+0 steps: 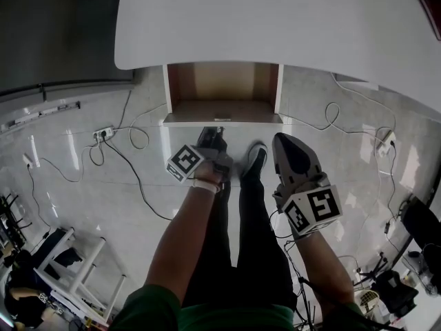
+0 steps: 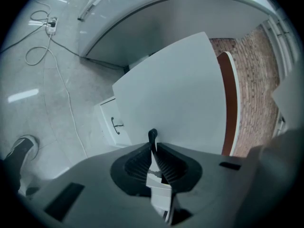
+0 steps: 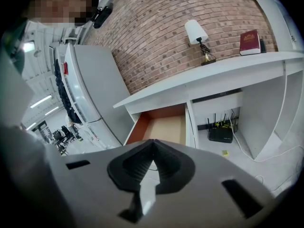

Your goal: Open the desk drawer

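Drawer [image 1: 222,109] pulled well out from under desk [image 1: 275,19], at 12 o'clock of both grippers; left gripper [image 1: 215,135] at drawer front, jaws nearly closed and pinching thin dark handle [image 2: 152,136]; right gripper [image 1: 279,138] at 3 o'clock of left, apart from drawer, jaws together with nothing between them.

It looked like a mock-up study set inside a larger office or lab hall. A white desk [image 1: 275,19] stood against a brick wall [image 3: 156,37], dressed with a small table lamp [image 3: 197,34] and a red book [image 3: 250,42], with a router [image 3: 221,134] underneath. Loose cables [image 1: 138,178] and a power strip [image 1: 103,134] trailed across the glossy tiled floor [image 1: 69,185]. Beyond, strip lights [image 3: 40,101] hung over dark chairs [image 3: 61,136].
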Motion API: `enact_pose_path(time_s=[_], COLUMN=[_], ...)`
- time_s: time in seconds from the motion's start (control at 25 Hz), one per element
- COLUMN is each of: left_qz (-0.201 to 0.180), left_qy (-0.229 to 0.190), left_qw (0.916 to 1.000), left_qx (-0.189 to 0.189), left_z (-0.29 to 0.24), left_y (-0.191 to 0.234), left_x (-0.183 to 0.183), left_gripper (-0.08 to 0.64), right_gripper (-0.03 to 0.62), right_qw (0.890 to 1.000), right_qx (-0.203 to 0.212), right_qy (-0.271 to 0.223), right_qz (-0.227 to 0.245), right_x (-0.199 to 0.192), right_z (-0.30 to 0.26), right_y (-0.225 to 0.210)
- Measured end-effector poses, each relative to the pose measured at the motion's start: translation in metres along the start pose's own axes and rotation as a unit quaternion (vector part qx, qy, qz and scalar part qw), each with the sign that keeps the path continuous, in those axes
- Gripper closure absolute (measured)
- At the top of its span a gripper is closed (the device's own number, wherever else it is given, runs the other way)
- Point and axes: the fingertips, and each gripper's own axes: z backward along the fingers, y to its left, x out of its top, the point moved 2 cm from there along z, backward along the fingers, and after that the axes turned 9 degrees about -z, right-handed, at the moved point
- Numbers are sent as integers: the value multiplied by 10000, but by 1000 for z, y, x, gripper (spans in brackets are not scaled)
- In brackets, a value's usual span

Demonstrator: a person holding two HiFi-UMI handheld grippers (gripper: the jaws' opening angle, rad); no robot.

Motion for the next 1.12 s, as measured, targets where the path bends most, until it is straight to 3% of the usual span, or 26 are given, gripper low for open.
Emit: enact_pose_path(time_s=[0.72,0.92,1.12], left_qz=[178,-223,-287], left_qy=[-75,223,241], left_qw=[9993,9983,9974], left_qx=[323,490,620], left_z=[-4,7,28], left_y=[25,24,33], left_x=[-9,-10,1], left_gripper=[531,528,528], right_gripper=[592,592,592], right_qw=[9997,9996,9993], right_qx=[82,121,168], right_qy=[129,79,5], right_qz=[190,247,319], right_x=[-4,10,23], right_z=[-14,-13,-15], right_y=[2,6,14])
